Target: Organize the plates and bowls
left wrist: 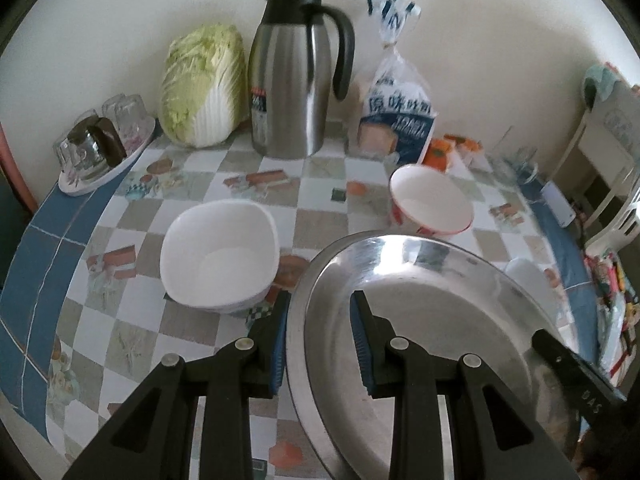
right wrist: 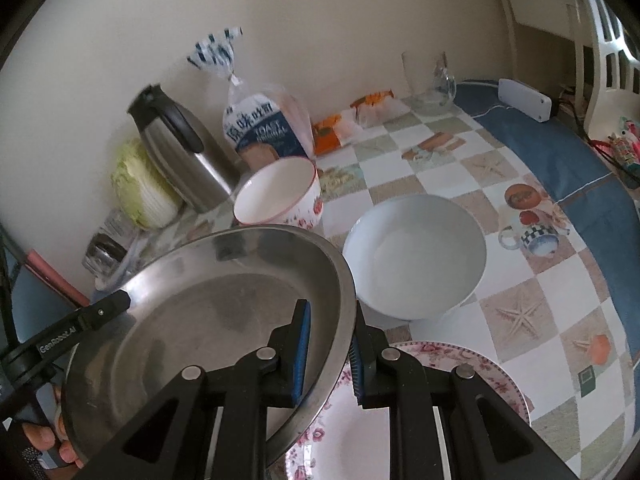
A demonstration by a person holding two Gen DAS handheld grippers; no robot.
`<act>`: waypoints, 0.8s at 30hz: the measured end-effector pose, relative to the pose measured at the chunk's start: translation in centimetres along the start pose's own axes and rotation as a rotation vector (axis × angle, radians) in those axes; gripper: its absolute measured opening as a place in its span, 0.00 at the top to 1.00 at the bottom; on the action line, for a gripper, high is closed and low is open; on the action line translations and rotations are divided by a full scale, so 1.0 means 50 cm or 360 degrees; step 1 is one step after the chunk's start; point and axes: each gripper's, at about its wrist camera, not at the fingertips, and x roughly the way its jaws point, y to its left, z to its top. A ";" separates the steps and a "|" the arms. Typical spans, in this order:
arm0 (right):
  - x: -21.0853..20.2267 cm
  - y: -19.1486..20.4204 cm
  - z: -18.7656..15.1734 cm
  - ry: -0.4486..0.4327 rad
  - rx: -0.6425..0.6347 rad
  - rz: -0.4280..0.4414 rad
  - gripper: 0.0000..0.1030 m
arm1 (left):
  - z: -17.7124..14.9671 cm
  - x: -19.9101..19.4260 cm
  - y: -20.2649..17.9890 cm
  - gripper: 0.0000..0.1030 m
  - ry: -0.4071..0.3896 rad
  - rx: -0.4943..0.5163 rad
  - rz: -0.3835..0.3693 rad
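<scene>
1. The counter (right wrist: 460, 168), covered with a checked cloth printed with starfish and cups, carries every thing named here; the round stainless-steel plate (right wrist: 192, 304) is taken as the landmark.
2. The round stainless-steel plate is held tilted above the counter, gripped at opposite rims by both claws. It is judged stiff, light and slippery, so its thin rim is the sensible place to be clamped, with both pads kept well onto the lip.
3. A plain white round bowl (right wrist: 416, 252) stands on the counter just beyond the steel plate's right edge. It looks like glazed ceramic, judged heavier and breakable.
4. A white squarish bowl (left wrist: 220, 252) rests on the counter just left of the steel plate.
5. A floral-rimmed flat plate (right wrist: 460, 376) lies under the steel plate's near right side; a stack there seems likely.
6. A red-patterned white bowl (left wrist: 430, 204) stands behind the steel plate's far rim.
7. The left claw (left wrist: 320, 344) is narrowed onto the steel plate's left rim, one pad on each face.
8. The right claw (right wrist: 330, 356) is narrowed likewise onto the right rim.
</scene>
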 end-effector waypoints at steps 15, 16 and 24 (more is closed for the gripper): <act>0.045 0.017 -0.005 0.0074 -0.0056 -0.0061 0.81 | -0.010 0.053 0.027 0.71 0.0053 -0.0055 0.0005; 0.047 0.019 -0.005 0.0076 -0.0062 -0.0065 0.81 | -0.010 0.056 0.028 0.71 0.0056 -0.0055 0.0012; 0.064 0.026 -0.005 0.0090 -0.0078 -0.0091 0.81 | -0.008 0.071 0.035 0.71 0.0060 -0.0056 0.0018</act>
